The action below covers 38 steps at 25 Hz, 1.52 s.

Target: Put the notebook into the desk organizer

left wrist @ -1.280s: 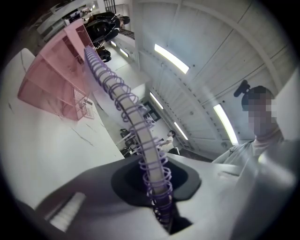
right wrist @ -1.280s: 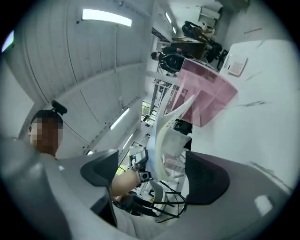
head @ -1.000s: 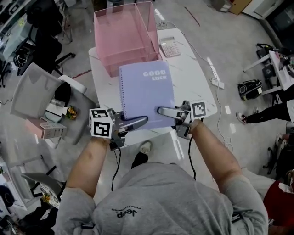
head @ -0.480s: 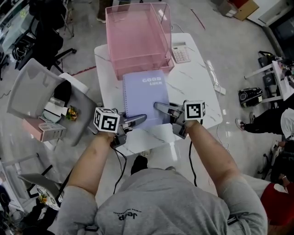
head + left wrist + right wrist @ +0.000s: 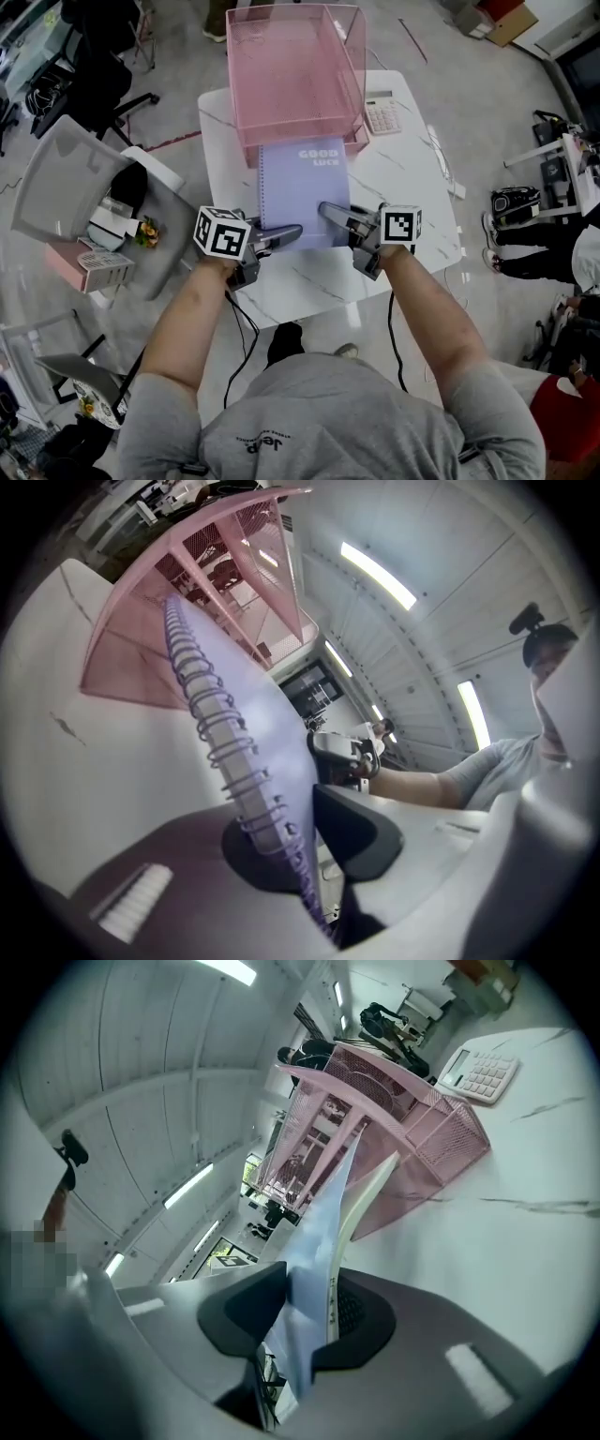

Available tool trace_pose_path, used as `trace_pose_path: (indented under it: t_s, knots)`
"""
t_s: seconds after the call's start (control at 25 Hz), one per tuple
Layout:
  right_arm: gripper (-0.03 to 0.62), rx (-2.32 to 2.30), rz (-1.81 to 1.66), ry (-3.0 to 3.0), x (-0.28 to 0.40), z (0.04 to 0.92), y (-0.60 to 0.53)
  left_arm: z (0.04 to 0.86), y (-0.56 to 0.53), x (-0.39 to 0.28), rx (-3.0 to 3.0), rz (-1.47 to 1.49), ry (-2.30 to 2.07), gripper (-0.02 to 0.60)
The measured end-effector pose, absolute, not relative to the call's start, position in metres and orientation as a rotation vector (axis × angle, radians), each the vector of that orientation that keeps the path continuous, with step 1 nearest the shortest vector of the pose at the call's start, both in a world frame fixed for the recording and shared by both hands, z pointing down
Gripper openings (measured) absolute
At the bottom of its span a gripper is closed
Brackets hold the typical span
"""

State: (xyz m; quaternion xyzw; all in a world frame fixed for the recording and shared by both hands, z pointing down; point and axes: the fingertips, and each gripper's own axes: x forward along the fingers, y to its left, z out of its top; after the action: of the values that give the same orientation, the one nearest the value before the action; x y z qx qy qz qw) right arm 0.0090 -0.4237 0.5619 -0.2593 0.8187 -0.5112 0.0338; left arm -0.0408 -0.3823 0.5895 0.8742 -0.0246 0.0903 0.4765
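The lilac spiral notebook (image 5: 305,192) hangs above the white table (image 5: 412,197), its far edge at the front opening of the pink mesh desk organizer (image 5: 295,75). My left gripper (image 5: 292,230) is shut on its near left corner, by the wire spiral (image 5: 216,733). My right gripper (image 5: 326,208) has just closed its jaws on the near right edge and is shut on it. In the right gripper view the notebook (image 5: 314,1241) stands edge-on between the pads, pointing at the organizer (image 5: 375,1129).
A white calculator (image 5: 382,112) lies on the table to the right of the organizer, and also shows in the right gripper view as the calculator (image 5: 483,1072). A grey chair (image 5: 75,187) stands left of the table with a pink box (image 5: 89,267) beside it.
Both grippers have carried the notebook forward and lower, toward the organizer. Its far edge has gone from short of the organizer to its front opening.
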Motion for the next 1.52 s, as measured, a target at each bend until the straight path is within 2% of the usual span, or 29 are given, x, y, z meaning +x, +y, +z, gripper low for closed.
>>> trace_pose_path:
  t_s: [0.64,0.68,0.8,1.0,1.04,1.08,1.12,1.36,1.48,1.52]
  knots:
    - [0.098,-0.8,-1.709,2.456,0.006,0.58,-0.485,0.605,-0.449,-0.044,2.061,0.101,-0.135,0.095]
    - [0.111,-0.787,-1.698,2.463,0.007,0.579,-0.487,0.604,-0.453,-0.043,2.055,0.088,-0.14,0.095]
    - [0.205,-0.784,-1.728,2.407,0.018,0.582,-0.485,0.599,-0.464,-0.046,2.003,0.009,-0.161,0.092]
    - [0.207,-0.808,-1.769,2.346,0.029,0.601,-0.475,0.601,-0.482,-0.046,1.97,-0.039,-0.191,0.092]
    - [0.202,-0.857,-1.773,2.333,0.033,0.606,-0.477,0.601,-0.485,-0.044,1.973,-0.035,-0.19,0.092]
    - [0.161,-0.907,-1.775,2.313,0.037,0.609,-0.48,0.601,-0.489,-0.043,1.969,-0.037,-0.192,0.092]
    - [0.087,-0.95,-1.777,2.287,0.041,0.611,-0.483,0.602,-0.493,-0.043,1.953,-0.042,-0.198,0.092]
    - [0.037,-0.99,-1.711,2.141,0.041,0.597,-0.512,0.612,-0.518,-0.048,1.816,-0.086,-0.309,0.143]
    - [0.034,-1.002,-1.7,2.092,0.04,0.598,-0.521,0.618,-0.516,-0.054,1.789,-0.081,-0.358,0.238]
    - [0.034,-0.997,-1.71,2.065,0.04,0.6,-0.522,0.62,-0.515,-0.056,1.785,-0.079,-0.375,0.247]
